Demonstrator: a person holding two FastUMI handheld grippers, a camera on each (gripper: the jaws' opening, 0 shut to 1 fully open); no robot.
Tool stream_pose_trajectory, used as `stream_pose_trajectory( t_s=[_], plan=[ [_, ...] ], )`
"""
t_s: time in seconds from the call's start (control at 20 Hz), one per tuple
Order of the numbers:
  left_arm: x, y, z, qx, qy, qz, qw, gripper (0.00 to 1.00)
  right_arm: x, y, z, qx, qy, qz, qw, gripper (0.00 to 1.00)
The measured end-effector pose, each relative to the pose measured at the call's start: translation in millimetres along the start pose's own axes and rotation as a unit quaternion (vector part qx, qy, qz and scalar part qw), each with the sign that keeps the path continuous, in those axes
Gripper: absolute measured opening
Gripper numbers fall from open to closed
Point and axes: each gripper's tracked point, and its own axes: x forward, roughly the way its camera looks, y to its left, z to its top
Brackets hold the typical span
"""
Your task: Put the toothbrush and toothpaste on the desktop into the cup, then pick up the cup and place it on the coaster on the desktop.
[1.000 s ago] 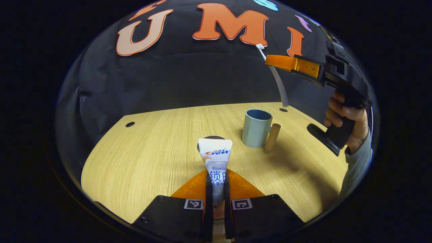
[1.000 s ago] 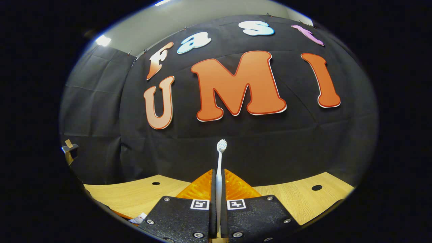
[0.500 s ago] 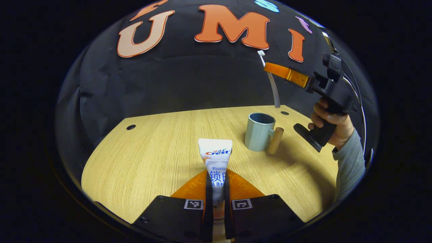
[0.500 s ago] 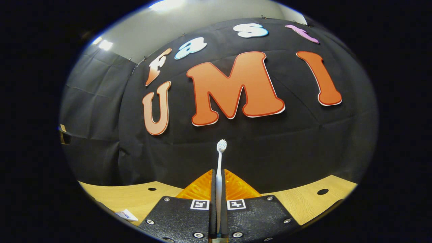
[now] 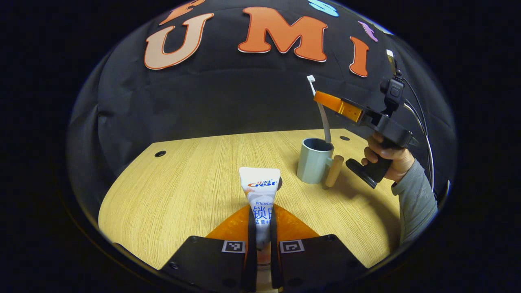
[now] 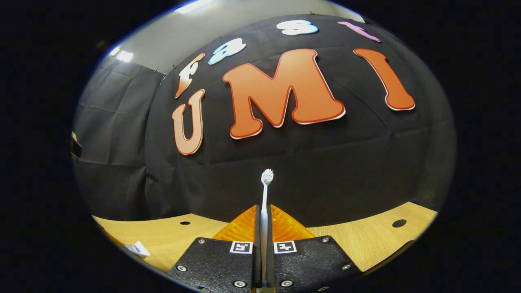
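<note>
The left gripper (image 5: 260, 228) at bottom centre clamps the toothpaste (image 5: 259, 191) above the desk (image 5: 183, 183). Right of centre, the right gripper (image 5: 325, 101) grasps the toothbrush (image 5: 321, 114), its lower end at the cup (image 5: 313, 160) rim.

Hidden ends and cut-off edges

The toothpaste (image 5: 259, 191) tube's lower end is disappearing between the left tongs (image 5: 259, 228); ahead and right, the toothbrush (image 5: 321, 114) handle's tip is sinking behind the cup (image 5: 312, 162) rim, its depth inside unreadable.
</note>
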Motion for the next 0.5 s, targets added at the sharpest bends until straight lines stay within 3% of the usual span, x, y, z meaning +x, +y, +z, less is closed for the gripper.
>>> stream_pose_trajectory(
  t_s=[0.5],
  plan=[
    [-26.8,1.7,19.3,-0.007,-0.002,0.008,1.0,0.17,3.5,-9.1,-42.4,-0.015,0.046,-0.007,0.999,0.05]
  ],
)
